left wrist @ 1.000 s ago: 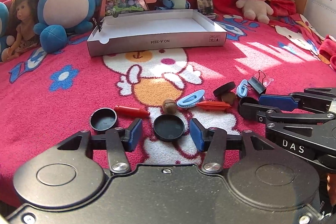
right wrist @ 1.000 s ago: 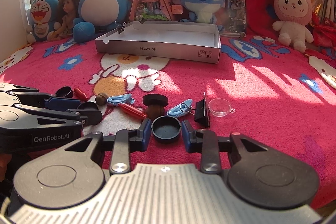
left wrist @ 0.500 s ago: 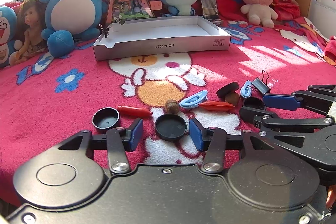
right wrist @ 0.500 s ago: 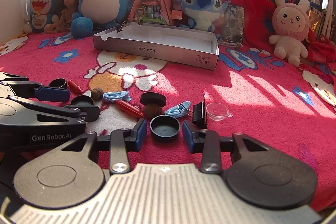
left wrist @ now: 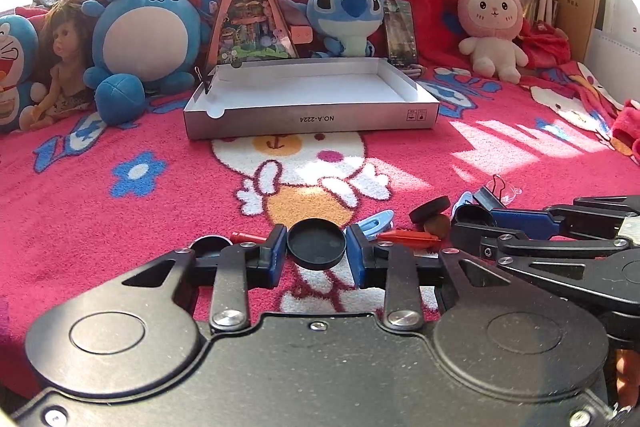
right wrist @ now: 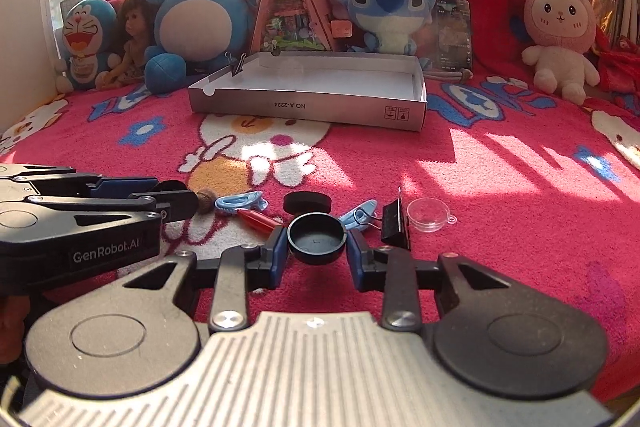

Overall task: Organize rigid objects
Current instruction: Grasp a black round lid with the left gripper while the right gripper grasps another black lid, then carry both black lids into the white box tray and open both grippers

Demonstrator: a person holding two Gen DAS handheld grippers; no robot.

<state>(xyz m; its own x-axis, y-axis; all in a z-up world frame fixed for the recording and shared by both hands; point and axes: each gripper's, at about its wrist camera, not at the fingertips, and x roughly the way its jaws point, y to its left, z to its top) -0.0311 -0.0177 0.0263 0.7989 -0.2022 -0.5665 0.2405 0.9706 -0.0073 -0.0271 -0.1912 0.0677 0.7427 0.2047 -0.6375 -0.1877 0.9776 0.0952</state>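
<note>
My left gripper [left wrist: 317,245] is shut on a black round cap [left wrist: 317,242] and holds it just above the red blanket. My right gripper [right wrist: 317,241] is shut on another black round cap [right wrist: 317,238], also lifted. On the blanket lie a third black cap [left wrist: 210,243], a black disc [right wrist: 307,203], a red pen [right wrist: 256,219], blue clips [right wrist: 240,202], a black binder clip [right wrist: 395,223], a clear plastic lid [right wrist: 427,219] and a brown nut [right wrist: 205,202]. A shallow white box [left wrist: 312,99] stands open farther back.
Plush toys, a doll and a triangular toy house [left wrist: 252,23] line the back behind the box. A pink bunny plush [right wrist: 560,35] sits at the back right. Bookshelves stand behind. The two grippers are side by side, close together.
Both grippers closed on the black caps between their fingers and lifted them off the blanket. The views tilted up a little.
</note>
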